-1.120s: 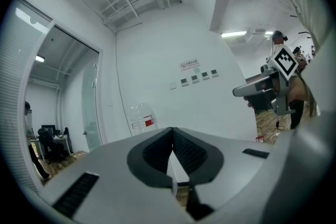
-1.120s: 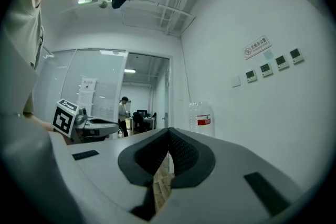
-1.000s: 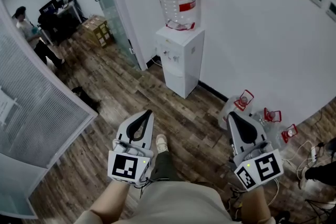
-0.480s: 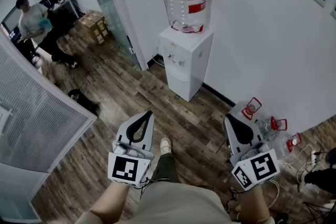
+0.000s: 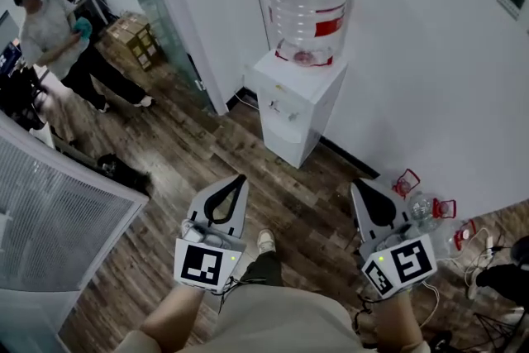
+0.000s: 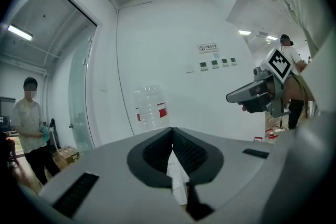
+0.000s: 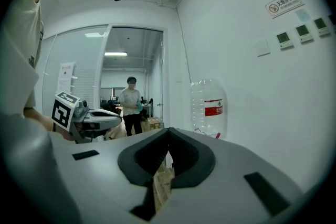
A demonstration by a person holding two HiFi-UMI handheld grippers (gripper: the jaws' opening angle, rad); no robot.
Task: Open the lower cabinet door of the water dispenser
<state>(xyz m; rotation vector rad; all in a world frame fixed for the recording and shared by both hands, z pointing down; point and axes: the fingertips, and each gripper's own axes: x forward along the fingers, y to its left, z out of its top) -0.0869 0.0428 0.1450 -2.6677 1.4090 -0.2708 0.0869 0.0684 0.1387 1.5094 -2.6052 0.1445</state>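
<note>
While the left gripper (image 5: pixel 238 180) and right gripper (image 5: pixel 356 188) are shut and empty, the water dispenser (image 5: pixel 296 99) stands far ahead. Closed jaws may skid off its lower cabinet door (image 5: pixel 283 146).

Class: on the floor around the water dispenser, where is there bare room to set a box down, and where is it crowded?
Free: the wooden floor in front of the water dispenser. Crowded: along the wall to its right, empty bottles and cables; far left, cardboard boxes and a person.
</note>
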